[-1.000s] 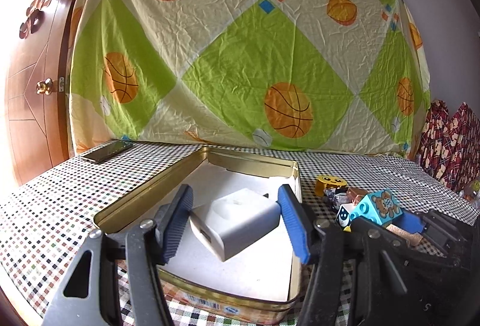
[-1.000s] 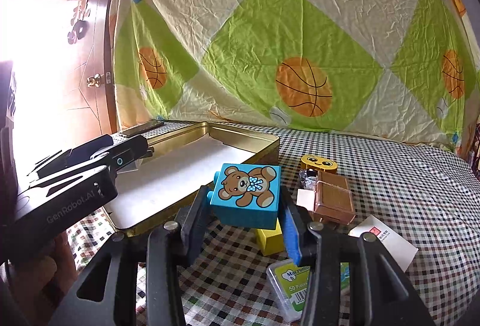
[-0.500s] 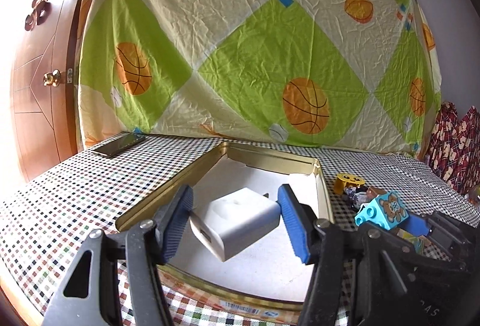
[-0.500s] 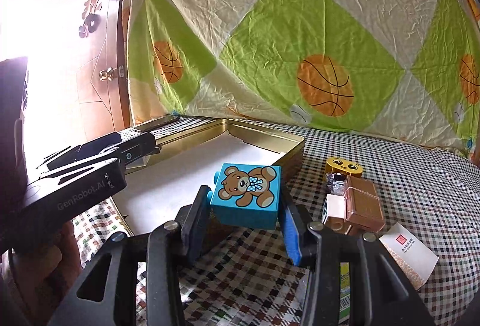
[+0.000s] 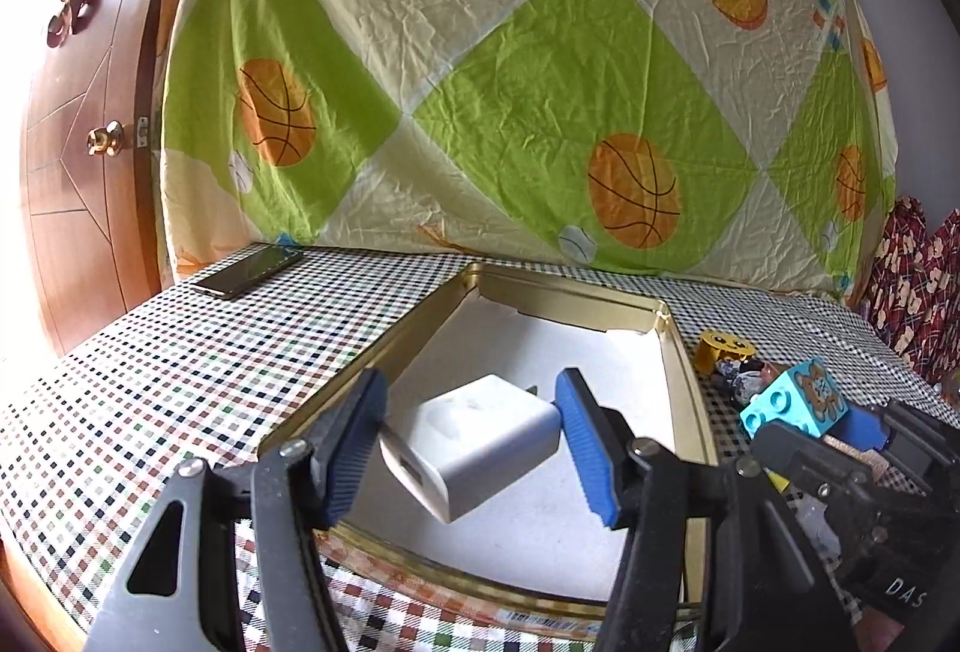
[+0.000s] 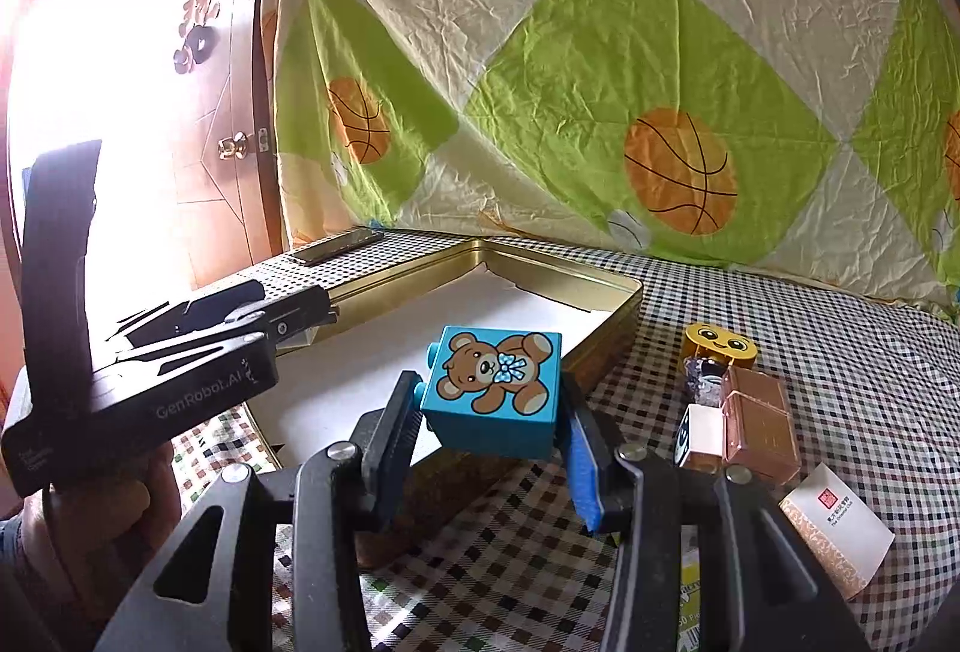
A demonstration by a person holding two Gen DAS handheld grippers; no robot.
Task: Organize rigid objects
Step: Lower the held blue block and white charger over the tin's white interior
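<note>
Gold tin lies open on the checked cloth, white paper liner inside, nothing resting on it. Left gripper hangs over the tin's near half, tilted slightly down, blue pads clamped on the white charger, which is held clear of the liner. Right gripper sits at the tin's near right corner, pads closed on the blue bear block, block above the rim edge. A hand holds the left tool's body left of the tin. Right of the tin: yellow smiley block, rose-gold box, white card. Phone beyond the tin's far left. Versus a second ago both grippers have shifted sideways, grips unchanged, tin now more centred in the left view
</note>
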